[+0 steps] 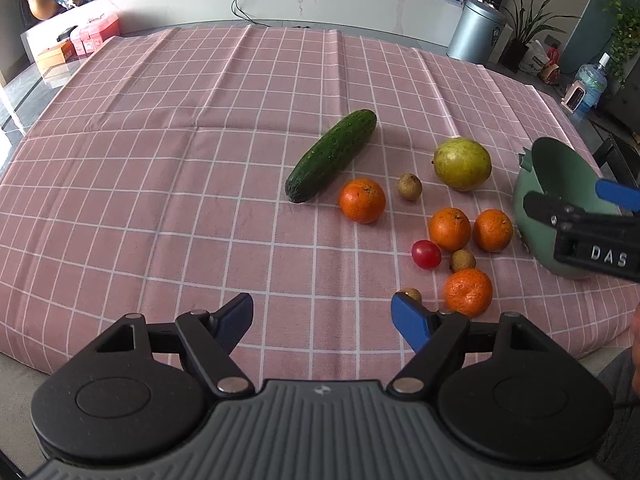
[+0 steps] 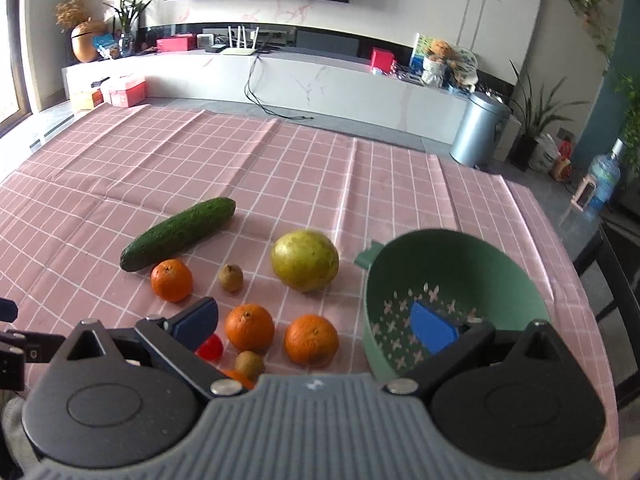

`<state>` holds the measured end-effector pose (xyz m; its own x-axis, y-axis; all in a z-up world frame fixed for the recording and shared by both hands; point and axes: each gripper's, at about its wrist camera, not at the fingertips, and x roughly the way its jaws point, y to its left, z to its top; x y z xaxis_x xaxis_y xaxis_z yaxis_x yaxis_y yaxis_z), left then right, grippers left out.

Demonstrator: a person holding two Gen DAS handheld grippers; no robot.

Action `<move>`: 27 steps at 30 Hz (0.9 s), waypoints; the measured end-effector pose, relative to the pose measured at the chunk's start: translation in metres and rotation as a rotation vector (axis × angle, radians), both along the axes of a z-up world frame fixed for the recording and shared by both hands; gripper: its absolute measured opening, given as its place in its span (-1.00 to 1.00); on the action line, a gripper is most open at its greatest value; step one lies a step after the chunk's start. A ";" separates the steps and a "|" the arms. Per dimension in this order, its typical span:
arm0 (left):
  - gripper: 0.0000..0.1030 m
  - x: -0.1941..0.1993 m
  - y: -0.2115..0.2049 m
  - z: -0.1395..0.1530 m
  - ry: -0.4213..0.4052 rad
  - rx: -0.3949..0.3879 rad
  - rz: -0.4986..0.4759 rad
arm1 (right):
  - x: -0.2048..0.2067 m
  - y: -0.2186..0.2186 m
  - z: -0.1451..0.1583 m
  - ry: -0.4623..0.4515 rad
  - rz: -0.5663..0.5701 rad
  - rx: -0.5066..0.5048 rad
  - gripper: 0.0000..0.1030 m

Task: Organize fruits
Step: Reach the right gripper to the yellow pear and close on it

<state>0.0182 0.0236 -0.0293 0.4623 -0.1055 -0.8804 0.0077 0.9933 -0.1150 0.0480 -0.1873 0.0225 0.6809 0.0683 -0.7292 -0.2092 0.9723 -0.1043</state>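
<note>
Left wrist view looks over a desk under a pink checked cloth (image 1: 160,160), with the left claw (image 1: 322,318) spread wide and empty above the near edge of the fruit. Counted here: one cucumber (image 1: 331,156), one big yellow-green round fruit (image 1: 463,163), four oranges, the nearest orange (image 1: 468,292) just beside the claw's right finger, one cherry tomato (image 1: 426,254), and three small brown fruits, one of them (image 1: 409,187) lying between the far orange and the big round fruit. A green strainer bowl (image 1: 560,168) stands at the right, apart from the fruit, with the right claw (image 1: 576,196) reaching over its rim; white letters "DAS" can be read on that claw's black body. Right wrist view shows the right claw (image 2: 316,326) also spread wide and holding nothing, its right finger over the perforated bottom of the bowl (image 2: 460,256), its left finger over the tomato (image 2: 210,348). Three oranges show in full here and a fourth peeks out at the claw's base; two small brown fruits, the cucumber (image 2: 178,234) and the big round fruit (image 2: 305,260) are also seen. All the fruit lies on the cloth (image 2: 200,160), left of the bowl. No writing is readable in this view.
</note>
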 end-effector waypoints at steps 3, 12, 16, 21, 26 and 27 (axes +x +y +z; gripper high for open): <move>0.79 0.005 0.002 -0.007 0.013 -0.004 -0.001 | 0.029 -0.001 -0.002 -0.012 0.088 -0.021 0.91; 0.79 0.022 -0.003 -0.027 0.049 0.011 -0.048 | 0.099 0.027 -0.032 0.105 0.522 -0.254 0.91; 0.79 0.026 -0.006 -0.033 0.056 -0.011 -0.074 | 0.115 0.034 -0.054 0.184 0.621 -0.339 0.91; 0.79 0.024 -0.031 -0.035 0.035 -0.004 -0.194 | 0.129 0.033 -0.070 0.226 0.694 -0.394 0.85; 0.79 0.022 -0.053 -0.043 0.046 0.021 -0.286 | 0.142 0.031 -0.078 0.294 0.758 -0.385 0.54; 0.79 0.022 -0.056 -0.044 0.050 0.025 -0.297 | 0.143 0.031 -0.078 0.302 0.767 -0.381 0.54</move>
